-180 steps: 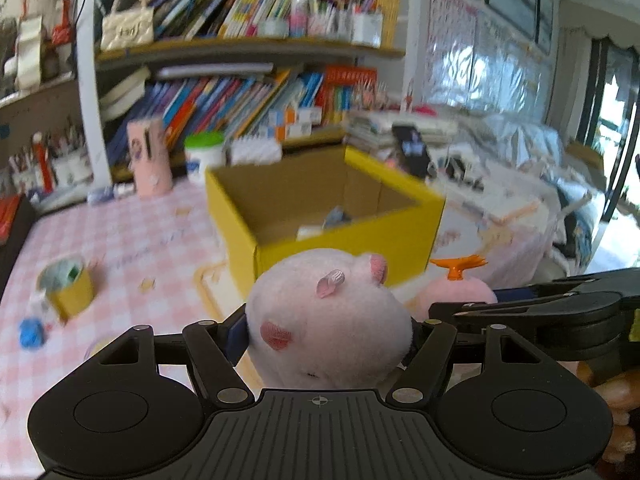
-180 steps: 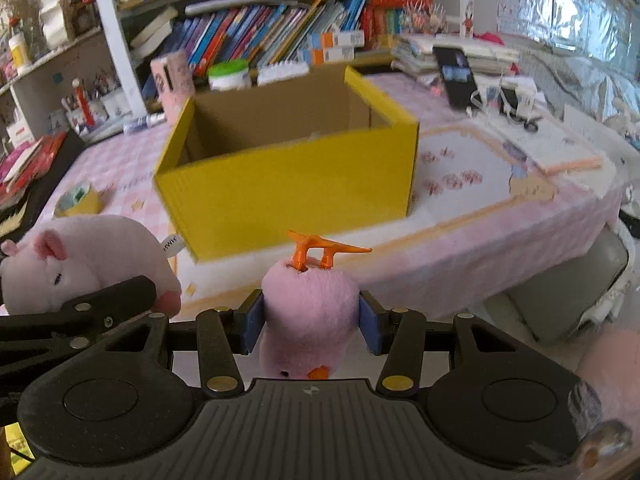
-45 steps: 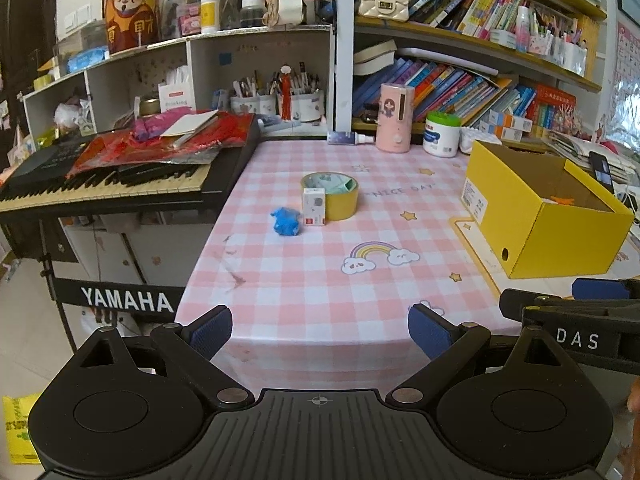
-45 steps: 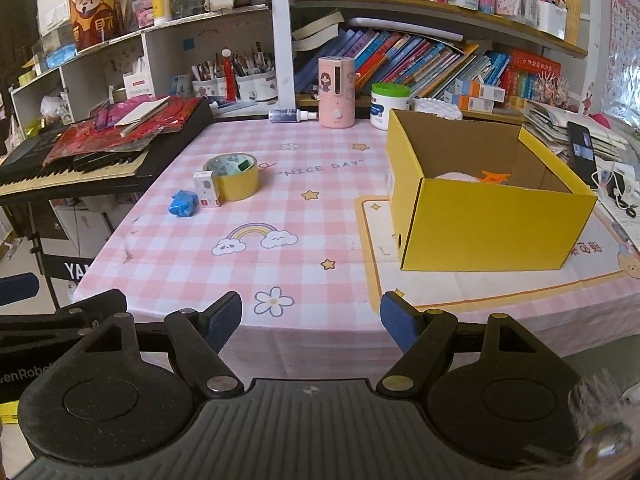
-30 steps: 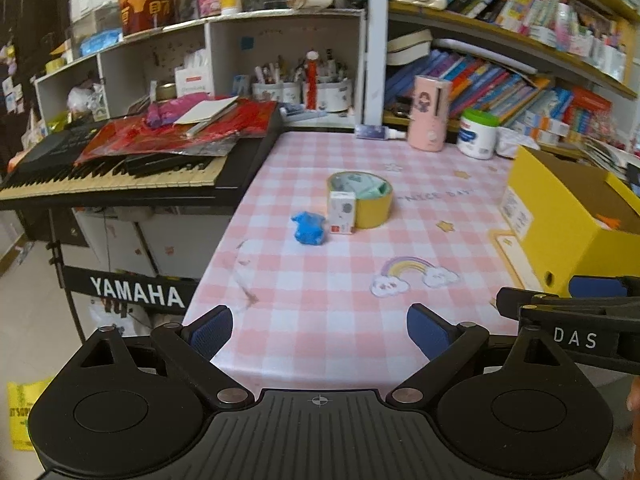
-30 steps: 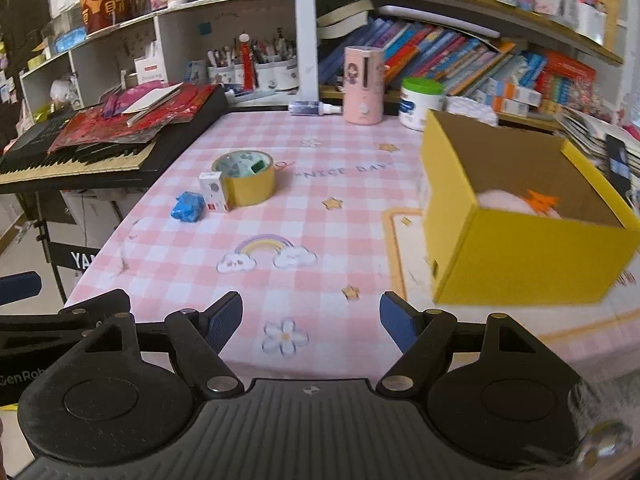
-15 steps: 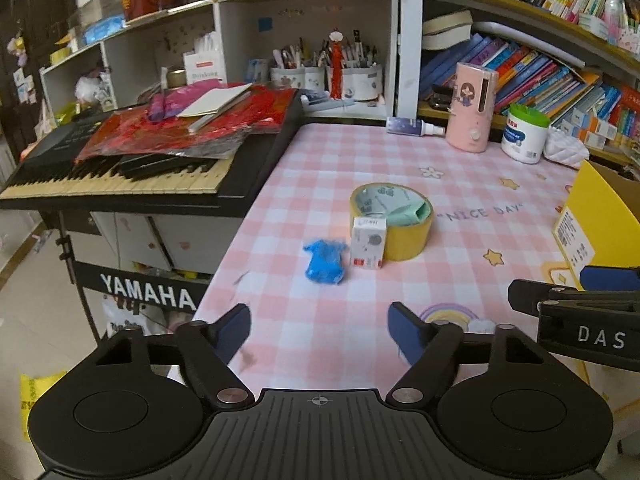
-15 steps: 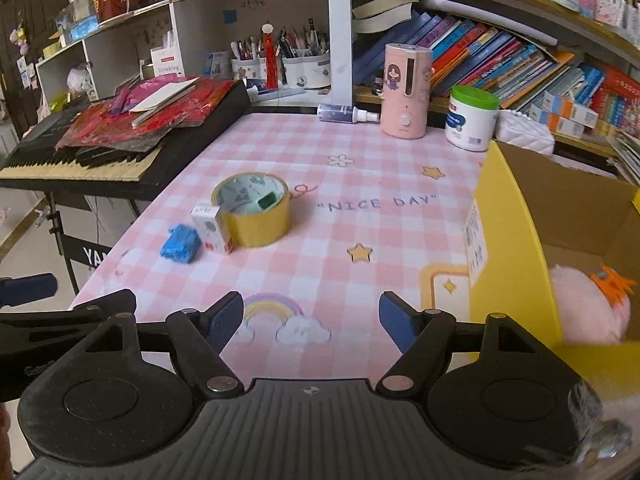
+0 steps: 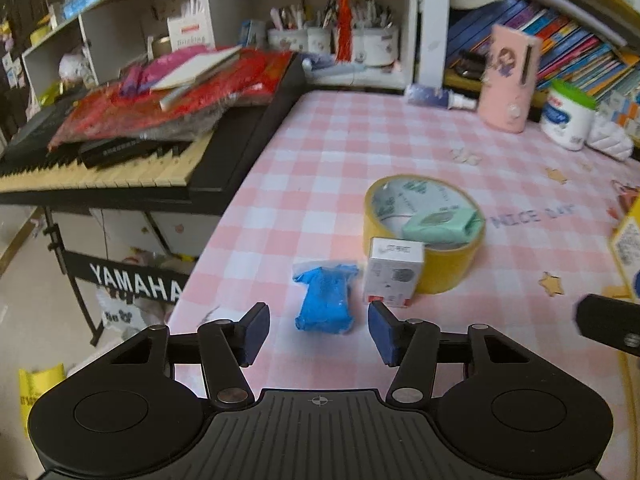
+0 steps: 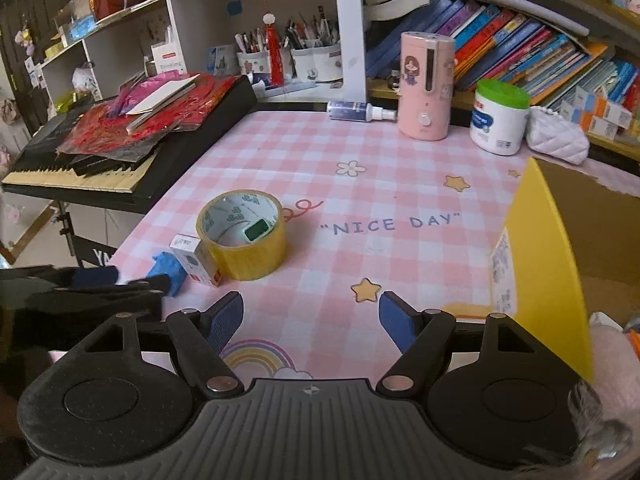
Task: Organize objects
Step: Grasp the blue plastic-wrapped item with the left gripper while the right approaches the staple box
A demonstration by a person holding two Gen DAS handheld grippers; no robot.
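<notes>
A small blue wrapped packet (image 9: pixel 325 300) (image 10: pixel 166 267) lies near the left edge of the pink checked table (image 9: pixel 360 152). My left gripper (image 9: pixel 319 330) hovers just short of it, jaws closing, the pads clear of the packet. Beside the packet stands a small white box (image 9: pixel 394 272) (image 10: pixel 194 258) against a yellow tape roll (image 9: pixel 424 232) (image 10: pixel 242 236) with a green item inside. My right gripper (image 10: pixel 311 316) is open over bare cloth with nothing between its fingers. The yellow cardboard box (image 10: pixel 552 264) at right holds a pink plush (image 10: pixel 612 356).
A black keyboard (image 9: pixel 120 160) piled with red papers borders the table's left side. At the back stand a pink dispenser (image 10: pixel 426 92), a white jar with a green lid (image 10: pixel 498 118), a spray bottle (image 10: pixel 358 111) and shelves of books. The floor drops away at left.
Both grippers moved forward and left over the table toward the tape roll and blue packet. The left jaws narrowed a lot. The right jaws kept their width.
</notes>
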